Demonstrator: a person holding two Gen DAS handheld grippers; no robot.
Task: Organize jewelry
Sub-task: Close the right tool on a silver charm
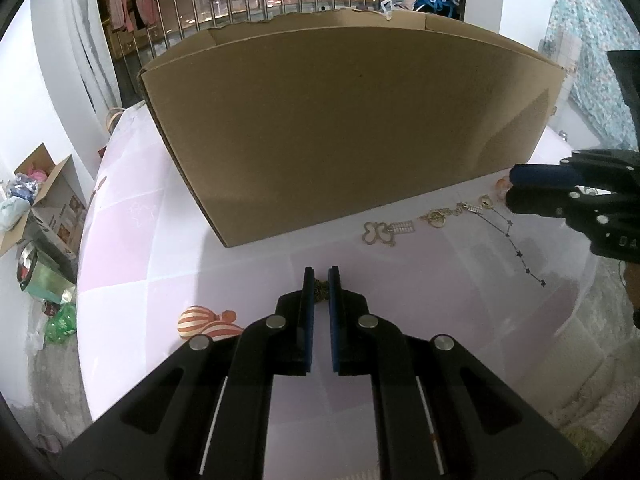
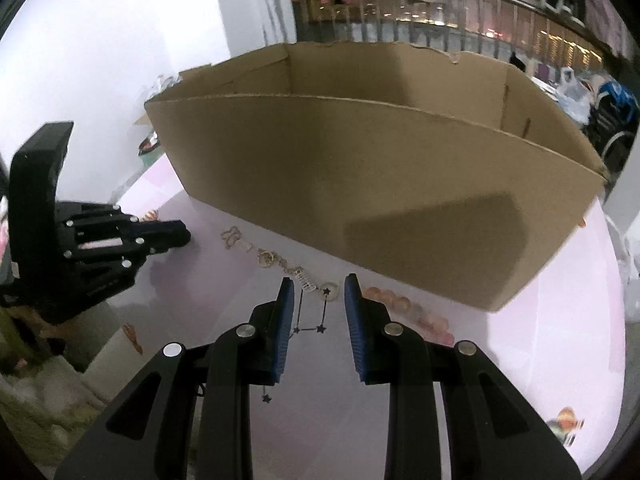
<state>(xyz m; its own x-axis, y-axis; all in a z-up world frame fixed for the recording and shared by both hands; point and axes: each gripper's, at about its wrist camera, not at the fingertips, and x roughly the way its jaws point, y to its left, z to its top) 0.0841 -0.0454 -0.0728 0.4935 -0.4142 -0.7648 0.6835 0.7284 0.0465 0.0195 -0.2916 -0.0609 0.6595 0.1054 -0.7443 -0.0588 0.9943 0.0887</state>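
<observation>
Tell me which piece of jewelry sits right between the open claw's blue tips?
The black star chain. It runs between the right gripper's open fingers, while the gold butterfly pendant lies off toward the left gripper.

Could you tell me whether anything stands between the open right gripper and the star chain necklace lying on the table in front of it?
Nothing visible does. The right gripper hangs with its jaws apart right over the star chain necklace on the pink table. The cardboard box stands farther back, and the left gripper is off to the side.
</observation>
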